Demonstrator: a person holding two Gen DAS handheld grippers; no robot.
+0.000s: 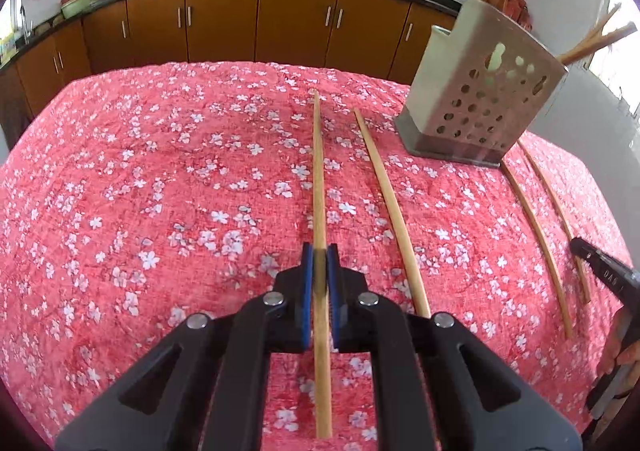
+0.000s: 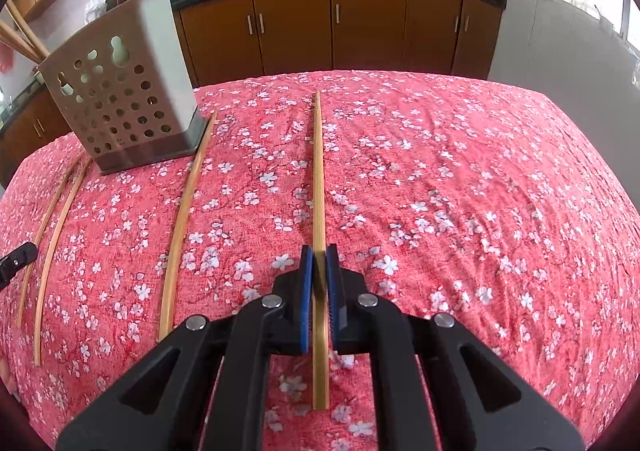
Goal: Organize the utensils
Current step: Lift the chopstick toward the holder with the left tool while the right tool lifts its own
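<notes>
Leaning chopsticks [image 1: 600, 39] in perforated holder [image 1: 480, 99]

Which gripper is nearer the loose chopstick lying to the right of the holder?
Right. The right gripper holds the neighbouring chopstick directly beside that loose chopstick. The left gripper is on its far side, past the holder, with another loose chopstick between.

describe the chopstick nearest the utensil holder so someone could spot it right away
On the pink floral tablecloth stands a perforated grey utensil holder. The chopstick lies with its far tip against the holder's base; unlike its neighbours, no gripper holds it.
</notes>
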